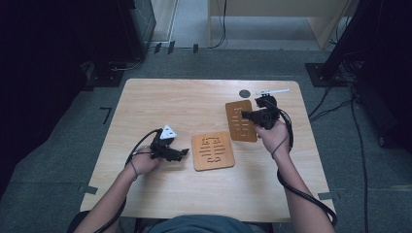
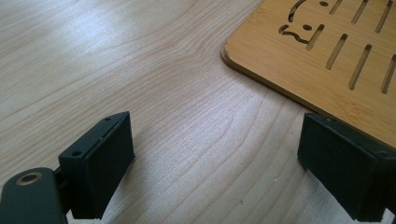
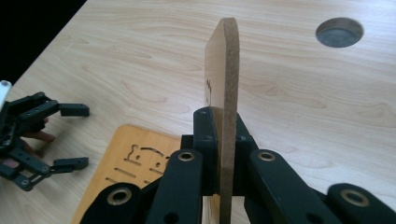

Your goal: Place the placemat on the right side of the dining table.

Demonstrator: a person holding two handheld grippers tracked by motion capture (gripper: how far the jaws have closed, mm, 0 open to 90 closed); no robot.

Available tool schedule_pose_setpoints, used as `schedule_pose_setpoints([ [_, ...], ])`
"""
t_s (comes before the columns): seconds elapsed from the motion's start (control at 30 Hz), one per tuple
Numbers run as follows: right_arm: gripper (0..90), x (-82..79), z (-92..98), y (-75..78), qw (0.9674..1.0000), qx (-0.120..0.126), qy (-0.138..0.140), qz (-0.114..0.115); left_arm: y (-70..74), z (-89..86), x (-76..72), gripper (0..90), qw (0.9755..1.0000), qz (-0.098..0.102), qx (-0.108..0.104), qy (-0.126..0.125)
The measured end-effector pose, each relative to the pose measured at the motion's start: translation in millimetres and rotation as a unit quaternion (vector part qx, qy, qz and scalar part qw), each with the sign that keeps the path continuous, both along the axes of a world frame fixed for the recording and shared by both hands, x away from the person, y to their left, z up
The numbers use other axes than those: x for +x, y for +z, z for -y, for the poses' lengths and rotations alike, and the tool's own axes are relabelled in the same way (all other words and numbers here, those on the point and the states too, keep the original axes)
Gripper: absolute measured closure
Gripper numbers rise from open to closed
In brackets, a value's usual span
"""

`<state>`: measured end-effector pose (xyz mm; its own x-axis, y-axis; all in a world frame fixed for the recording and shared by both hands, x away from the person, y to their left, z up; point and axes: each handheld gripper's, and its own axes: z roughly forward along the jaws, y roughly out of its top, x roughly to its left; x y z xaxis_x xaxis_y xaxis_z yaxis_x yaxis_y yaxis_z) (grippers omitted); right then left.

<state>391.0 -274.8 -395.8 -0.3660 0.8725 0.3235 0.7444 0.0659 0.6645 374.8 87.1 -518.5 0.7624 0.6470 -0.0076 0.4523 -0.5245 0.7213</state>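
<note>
1. Clamped between the jaws of the right gripper (image 3: 223,154), a slotted bamboo board (image 3: 225,84) is held on edge and lifted off the table (image 1: 160,97), as the right gripper view shows; in the high view the same board (image 1: 239,121) appears at the right of the table, in front of the right hand (image 1: 273,136).
2. The board is judged stiff, thin and fairly light; its smooth faces could slip under a weak pinch, so a hold across the thickness near one short edge, as taken here, seems sound. The cut slots may weaken it somewhat against bending or a drop.
3. A second slotted board (image 1: 213,151) is seen lying flat near the middle of the table, just beside the raised one and apart from it.
4. The left gripper (image 1: 176,153) is held low over the table to the left of the flat board, its jaws spread wide with nothing between them; in the left gripper view one corner of that board (image 2: 327,60) lies ahead of the right-hand pad (image 2: 338,170).
5. A round grey cable port (image 1: 245,93) is set into the tabletop behind the lifted board, and a small white object (image 1: 273,91) lies near the far right edge; what it is cannot be told.
6. Little is judged to stand in the way; the flat board and the left gripper are the nearest things to be avoided when the held board is carried or lowered.
</note>
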Motion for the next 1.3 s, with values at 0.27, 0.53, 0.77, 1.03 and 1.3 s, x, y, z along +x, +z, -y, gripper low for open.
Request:
schedule_pose_setpoints([
  [0.27, 87.8, -0.3, 5.1, 1.1, 0.9995, -0.025, -0.014, 0.016, 0.0, 0.0, 0.0, 9.7, 1.0, 0.0, 0.0, 0.0],
  [0.53, 87.8, 0.3, 14.6, 1.7, 0.9987, -0.035, -0.033, 0.018, 0.0, 0.0, 0.0, 9.7, 1.0, 0.0, 0.0, 0.0],
  [0.77, 87.8, 0.7, 23.7, 2.5, 0.9979, -0.039, -0.048, 0.02, 0.0, 0.0, 0.0, 9.7, 1.0, 0.0, 0.0, 0.0],
  [1.03, 87.8, 0.9, 37.4, 2.7, 0.9967, -0.044, -0.066, 0.019, 0.1, -0.1, 0.0, 9.7, 1.0, 0.0, 0.001, -0.001],
  [1.3, 87.8, 0.0, 49.1, 4.3, 0.9947, -0.05, -0.086, 0.023, 0.1, -0.1, 0.0, 9.7, 1.0, 0.0, 0.001, -0.001],
])
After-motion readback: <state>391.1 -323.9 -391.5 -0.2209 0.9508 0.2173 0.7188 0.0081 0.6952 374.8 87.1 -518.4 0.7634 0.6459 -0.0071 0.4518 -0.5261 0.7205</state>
